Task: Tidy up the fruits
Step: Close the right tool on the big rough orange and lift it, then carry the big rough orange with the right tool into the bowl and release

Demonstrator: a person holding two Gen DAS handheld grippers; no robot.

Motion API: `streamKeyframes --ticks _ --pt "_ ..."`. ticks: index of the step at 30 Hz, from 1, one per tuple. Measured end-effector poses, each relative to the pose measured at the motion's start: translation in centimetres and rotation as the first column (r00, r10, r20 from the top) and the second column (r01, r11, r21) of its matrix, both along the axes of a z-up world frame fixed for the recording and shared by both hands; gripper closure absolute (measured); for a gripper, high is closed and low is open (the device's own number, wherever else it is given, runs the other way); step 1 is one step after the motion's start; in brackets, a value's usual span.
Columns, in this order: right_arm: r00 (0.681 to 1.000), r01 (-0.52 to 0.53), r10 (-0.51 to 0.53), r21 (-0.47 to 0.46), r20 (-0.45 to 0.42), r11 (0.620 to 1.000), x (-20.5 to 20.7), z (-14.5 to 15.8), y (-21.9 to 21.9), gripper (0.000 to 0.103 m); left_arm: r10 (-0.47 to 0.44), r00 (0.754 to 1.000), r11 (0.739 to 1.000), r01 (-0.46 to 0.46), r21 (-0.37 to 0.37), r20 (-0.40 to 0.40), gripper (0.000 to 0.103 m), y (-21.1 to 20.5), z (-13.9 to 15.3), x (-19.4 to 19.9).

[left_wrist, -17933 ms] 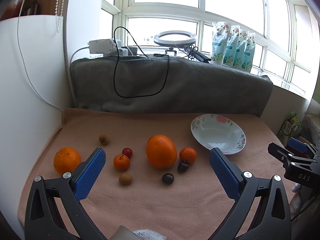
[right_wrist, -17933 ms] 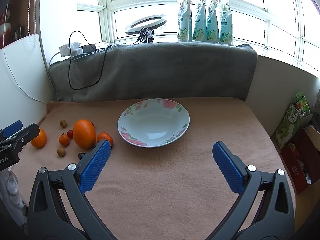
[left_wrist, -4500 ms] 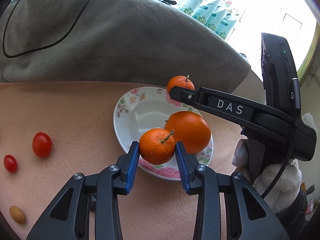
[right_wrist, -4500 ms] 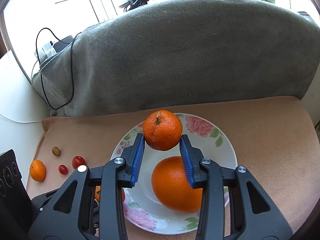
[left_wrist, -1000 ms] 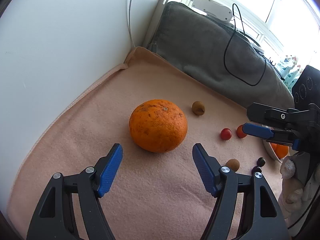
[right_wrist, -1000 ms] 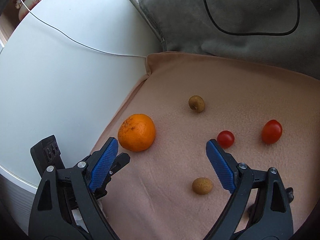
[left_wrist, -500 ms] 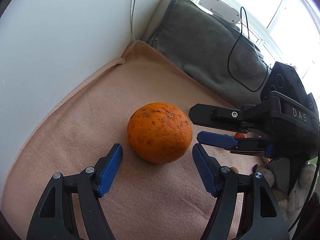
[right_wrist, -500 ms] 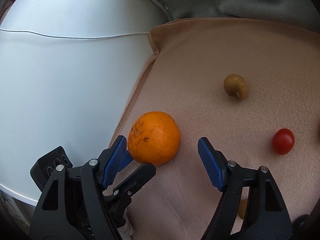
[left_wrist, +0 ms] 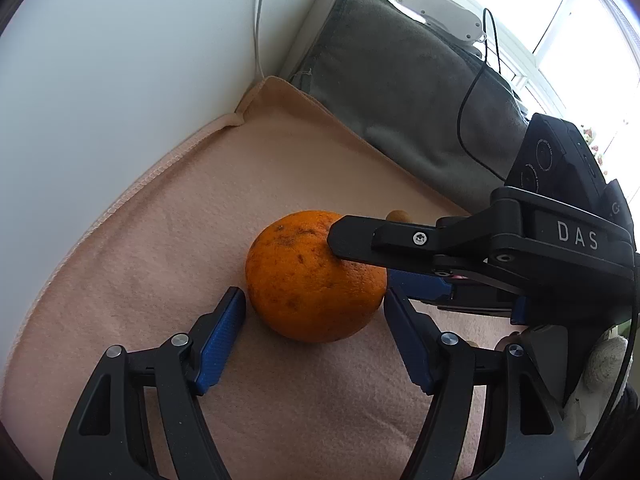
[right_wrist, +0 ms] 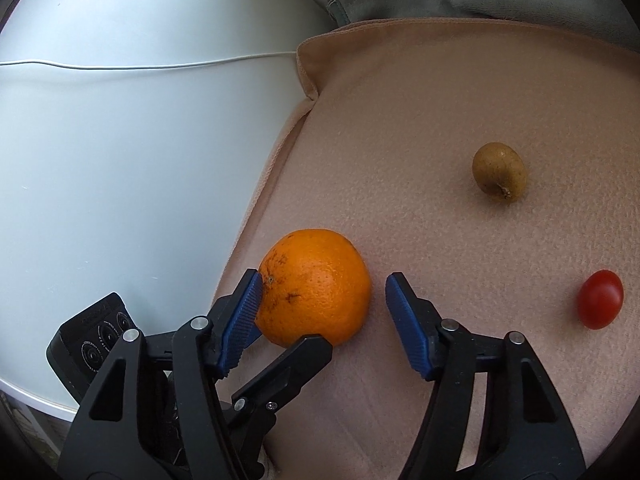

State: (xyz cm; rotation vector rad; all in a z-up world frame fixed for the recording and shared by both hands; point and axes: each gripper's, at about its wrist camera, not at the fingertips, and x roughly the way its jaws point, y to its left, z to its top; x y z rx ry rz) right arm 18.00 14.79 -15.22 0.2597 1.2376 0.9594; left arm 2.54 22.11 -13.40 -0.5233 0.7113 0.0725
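I see my left tongs (left_wrist: 314, 306) and right tongs (right_wrist: 322, 304), both spread apart, bracketing one speckled round orange (left_wrist: 315, 275) on the desk's peach fleece blanket (left_wrist: 248, 168).

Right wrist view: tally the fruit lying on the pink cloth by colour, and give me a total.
Orange: 1, the large orange between the open fingers of the right gripper
Brown: 1, the small brown fruit
Red: 1, the cherry tomato
Total: 3
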Motion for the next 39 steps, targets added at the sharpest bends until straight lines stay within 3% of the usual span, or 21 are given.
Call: streamKeyframes --ticks 19,30,39 --pt "0.996 -0.034 0.033 0.019 0.082 0.999 -1.7 2.0 -0.8 0.044 0.002 1.000 0.998 -0.004 0.059 0.031 0.034 -1.4 1.4 -0.6" --pt "0.991 -0.006 0.000 0.050 0.133 0.999 -1.9 4.2 -4.2 0.045 -0.036 0.997 0.996 0.030 0.088 0.068 0.034 -3.6 3.5 0.2" --pt "0.978 0.069 -0.079 0.059 0.192 0.996 -1.7 6.5 -9.7 0.045 -0.119 0.987 0.990 0.110 0.092 0.104 0.034 -7.9 4.9 2.5"
